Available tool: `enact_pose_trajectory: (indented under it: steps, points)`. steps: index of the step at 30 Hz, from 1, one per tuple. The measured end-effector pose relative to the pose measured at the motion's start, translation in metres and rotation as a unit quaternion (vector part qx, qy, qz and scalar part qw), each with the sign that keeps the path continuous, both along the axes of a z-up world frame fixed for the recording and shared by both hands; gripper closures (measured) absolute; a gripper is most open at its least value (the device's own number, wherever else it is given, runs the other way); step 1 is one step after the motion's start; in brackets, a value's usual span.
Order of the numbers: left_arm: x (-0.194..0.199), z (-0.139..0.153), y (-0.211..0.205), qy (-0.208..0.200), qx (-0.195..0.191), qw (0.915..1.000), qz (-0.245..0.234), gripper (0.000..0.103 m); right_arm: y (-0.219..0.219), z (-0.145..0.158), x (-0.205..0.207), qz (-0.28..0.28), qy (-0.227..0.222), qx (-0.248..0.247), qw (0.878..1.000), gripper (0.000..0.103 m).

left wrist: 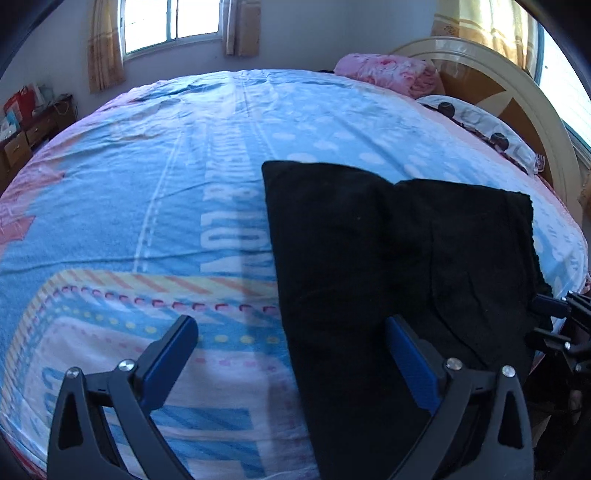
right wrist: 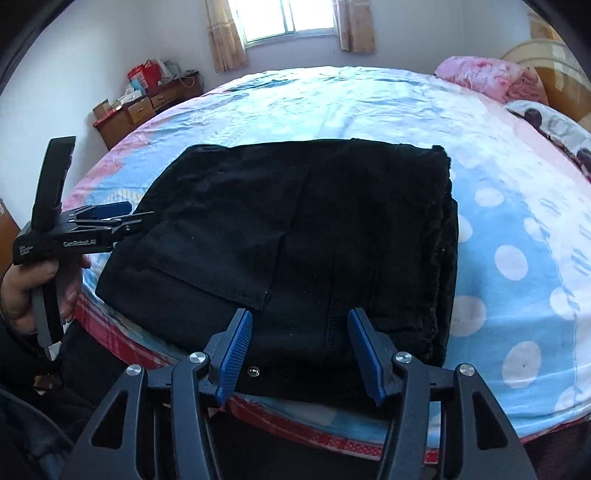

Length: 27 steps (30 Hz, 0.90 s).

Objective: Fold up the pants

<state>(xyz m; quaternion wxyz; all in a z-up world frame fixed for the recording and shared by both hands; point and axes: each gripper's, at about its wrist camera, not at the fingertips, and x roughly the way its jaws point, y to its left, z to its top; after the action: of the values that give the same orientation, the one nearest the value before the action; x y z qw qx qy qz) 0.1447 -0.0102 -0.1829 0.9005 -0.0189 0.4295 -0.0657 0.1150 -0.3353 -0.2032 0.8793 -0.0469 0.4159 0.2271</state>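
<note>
Left wrist view: looking across bed [left wrist: 184, 155], blue patterned sheet [left wrist: 122, 206] stretching far toward window [left wrist: 173, 22]. Lying on sheet at right, near the bed edge: black pants [left wrist: 369, 251], folded into a compact stack, upper layer overlapping at right. Left gripper [left wrist: 291, 328] hovering with jaws spread wide, grasping nothing; left finger [left wrist: 173, 350] sitting over sheet, right finger [left wrist: 410, 358] over the pants' near left part. Showing at far right edge: part of right gripper [left wrist: 554, 314], beside the pants' right side. Resting far right by headboard [left wrist: 498, 85]: pink blanket [left wrist: 391, 72], pillow [left wrist: 480, 125].

Right wrist view: facing pants [right wrist: 295, 229] squarely, stack lying on near edge of bed [right wrist: 369, 103]. Right gripper [right wrist: 301, 343] hovering with jaws released, straddling the near hem, clamping nothing. Left gripper [right wrist: 110, 218] sitting at pants' left edge, held in a hand [right wrist: 22, 288]. Standing far left: dresser [right wrist: 144, 110].
</note>
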Motion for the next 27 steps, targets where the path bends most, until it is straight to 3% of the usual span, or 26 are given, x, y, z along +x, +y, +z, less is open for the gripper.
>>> enact_pose_trajectory:
  steps: [10,17,21,24,27]
  points:
    - [-0.022,0.007,0.002,0.000,-0.001,1.0000,0.001,0.000,0.012,0.010,-0.008,-0.016,-0.011,-0.006,1.000,0.045]
    - [-0.046,0.005,-0.002,0.011,-0.006,0.9998,-0.015,0.000,0.003,0.031,-0.009,-0.017,-0.034,0.058,0.998,0.045]
    - [-0.046,-0.006,-0.008,0.017,0.003,0.9997,-0.019,0.000,0.016,0.021,0.000,-0.007,-0.022,0.058,0.998,0.044]
    - [-0.045,-0.011,-0.007,0.012,0.000,0.9997,-0.019,0.000,0.021,0.000,0.011,-0.008,0.012,0.033,0.999,0.042]
    - [-0.045,-0.012,-0.011,0.005,0.008,0.9997,-0.022,0.000,0.022,-0.006,0.014,-0.005,0.010,0.032,0.999,0.042]
